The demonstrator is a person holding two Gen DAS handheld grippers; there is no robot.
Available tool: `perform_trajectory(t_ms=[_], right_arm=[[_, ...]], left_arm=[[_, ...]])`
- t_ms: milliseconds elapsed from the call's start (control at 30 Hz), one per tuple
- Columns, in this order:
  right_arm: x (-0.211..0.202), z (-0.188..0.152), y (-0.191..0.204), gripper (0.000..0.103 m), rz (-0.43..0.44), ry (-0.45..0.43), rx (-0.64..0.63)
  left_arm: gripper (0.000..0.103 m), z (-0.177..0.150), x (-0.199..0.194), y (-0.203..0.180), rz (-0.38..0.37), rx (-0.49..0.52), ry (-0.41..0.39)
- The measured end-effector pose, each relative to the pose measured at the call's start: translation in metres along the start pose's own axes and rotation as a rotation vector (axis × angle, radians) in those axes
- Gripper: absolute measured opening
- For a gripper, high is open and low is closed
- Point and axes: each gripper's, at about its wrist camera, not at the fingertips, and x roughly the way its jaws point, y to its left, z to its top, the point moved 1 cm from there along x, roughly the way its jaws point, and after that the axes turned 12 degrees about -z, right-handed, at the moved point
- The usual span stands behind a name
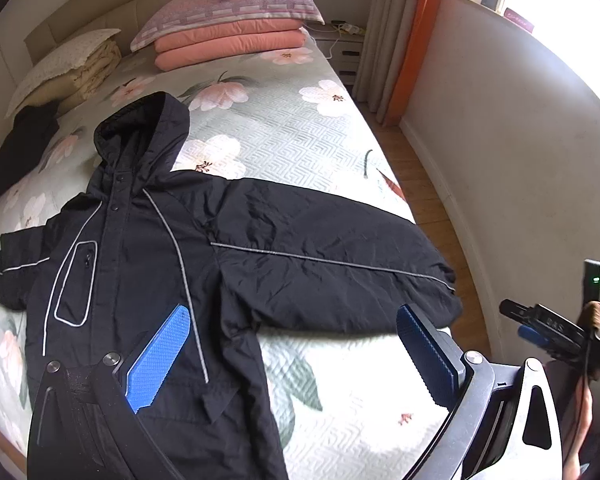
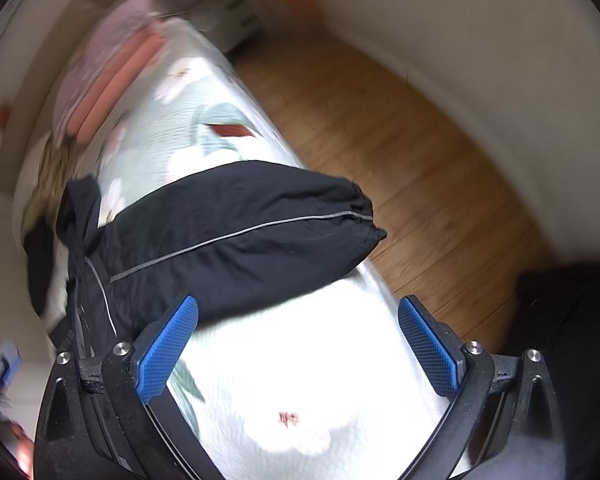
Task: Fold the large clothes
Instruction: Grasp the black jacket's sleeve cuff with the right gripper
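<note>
Jacket: a black hooded jacket lay spread front-up across the bed, hood toward the headboard end, hem toward the foot.
Sleeves: one sleeve stretched out to the bed's window-side edge, its cuff overhanging the wooden floor; the other sleeve reached the opposite edge.
Material: crinkled, matte woven shell, puffy as if padded, with thin grey piping and an outlined chest pocket.
Handling: it looked soft and bulky rather than stiff, probably heavier than a shirt and inclined to spring open; the shell seemed slippery.
Where to grip: the cuff and the shoulder seam looked the best holds for carrying the sleeve over the body.
Left gripper: spread wide and empty, above the jacket's lower body and the bare quilt beside it.
Right gripper: also spread wide and empty, near the outstretched sleeve; its view was blurred.
Bedding: a quilted pale green cover with pink flowers; folded pink blankets under a pillow at the headboard end; another dark garment near the far corner.
</note>
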Motion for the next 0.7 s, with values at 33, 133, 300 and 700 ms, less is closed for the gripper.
perform_trajectory(t_ms=[33,133,300,700], right_arm=[[0.023,0.008,-0.012,0.098,0.022,0.025,0.039],[0.085,0.025,-0.04,0.095,0.076,0.086,0.118],[0.157,0.036,-0.07,0.089,0.24,0.177,0.278],[0.21,0.033,-0.076,0.054,0.442,0.244,0.447]], left_arm=[[0.103,0.0,0.01,-0.001,0.009,0.003,-0.007],[0.103,0.001,0.031,-0.001,0.049,0.016,-0.014],[0.103,-0.002,0.059,0.005,0.1,0.009,-0.001],[0.103,-0.014,0.084,0.014,0.11,-0.032,0.041]])
